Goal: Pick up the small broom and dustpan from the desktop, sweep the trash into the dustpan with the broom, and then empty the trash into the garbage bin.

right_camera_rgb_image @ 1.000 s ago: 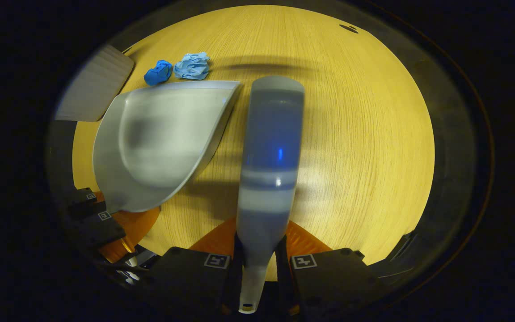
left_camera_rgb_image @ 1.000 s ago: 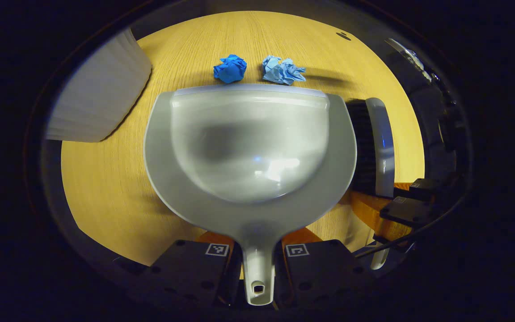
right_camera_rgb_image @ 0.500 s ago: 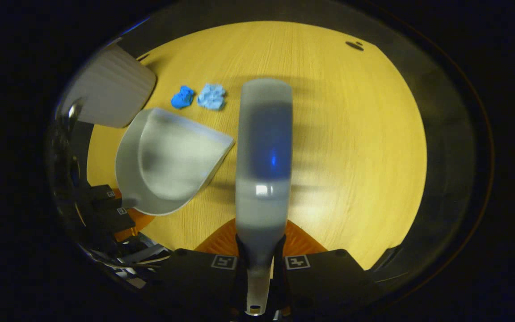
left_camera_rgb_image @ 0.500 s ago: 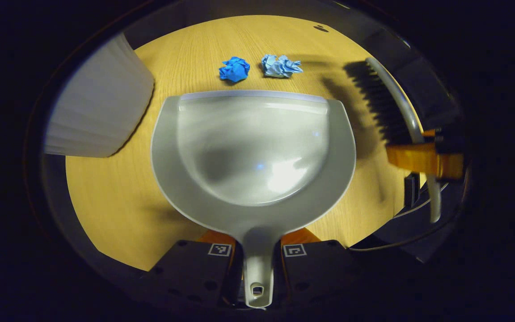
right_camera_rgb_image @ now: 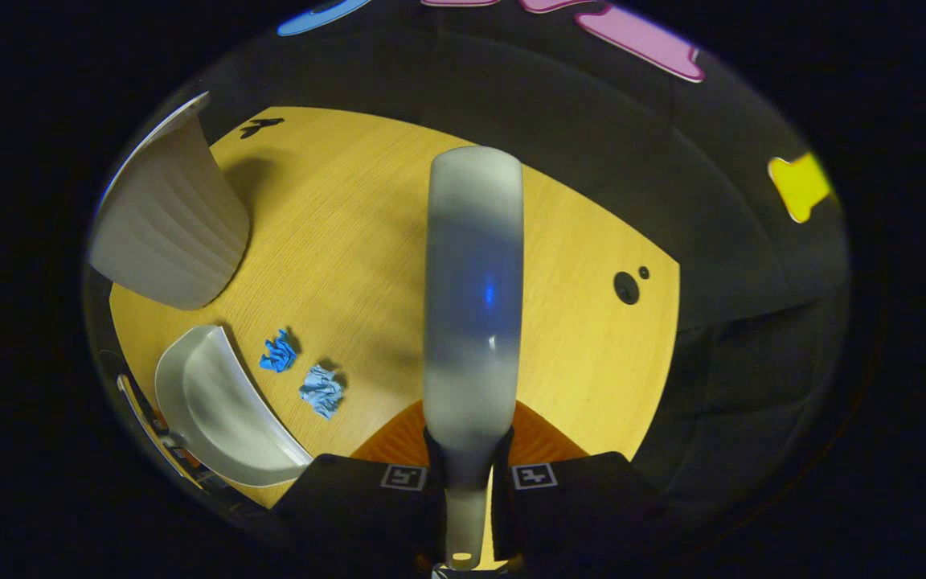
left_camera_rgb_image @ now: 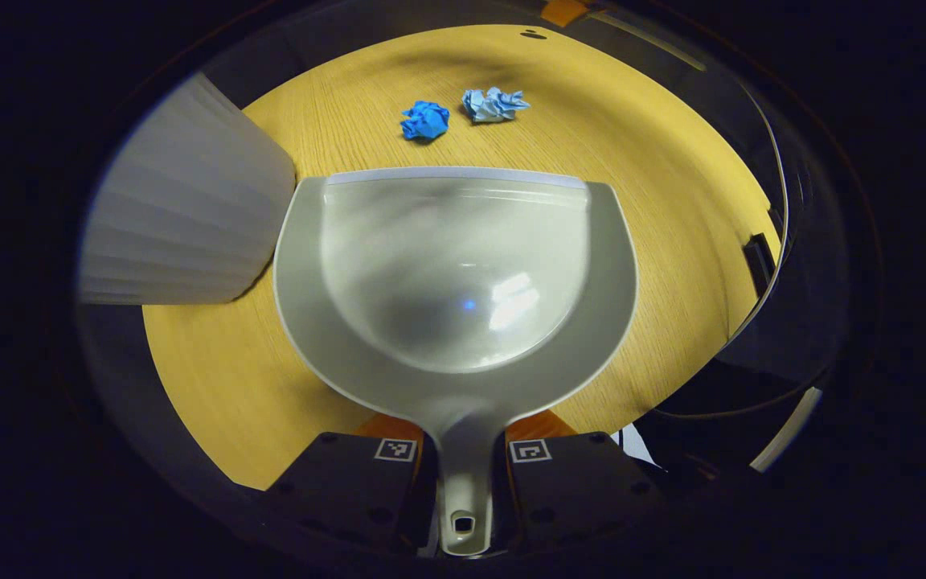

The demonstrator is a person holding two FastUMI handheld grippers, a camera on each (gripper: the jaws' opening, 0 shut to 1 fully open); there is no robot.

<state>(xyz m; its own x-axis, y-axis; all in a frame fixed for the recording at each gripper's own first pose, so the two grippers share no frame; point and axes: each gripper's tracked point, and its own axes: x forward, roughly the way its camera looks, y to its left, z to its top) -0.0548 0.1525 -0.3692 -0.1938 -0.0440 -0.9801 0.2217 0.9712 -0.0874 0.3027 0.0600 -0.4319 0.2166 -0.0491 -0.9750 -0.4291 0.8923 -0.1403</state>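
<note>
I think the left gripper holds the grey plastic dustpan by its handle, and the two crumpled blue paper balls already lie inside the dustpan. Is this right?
Not quite. The left gripper does hold the grey plastic dustpan by its handle, but the left gripper view shows the two crumpled blue paper balls lying on the wooden desktop beyond the dustpan's front edge, not inside.

Place: we see a recording booth (black cloth walls)
Evidence: round wooden desktop, white ribbed bin at upper left

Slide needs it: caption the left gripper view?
Left gripper holds the dustpan facing two blue paper wads, bin alongside.
</note>
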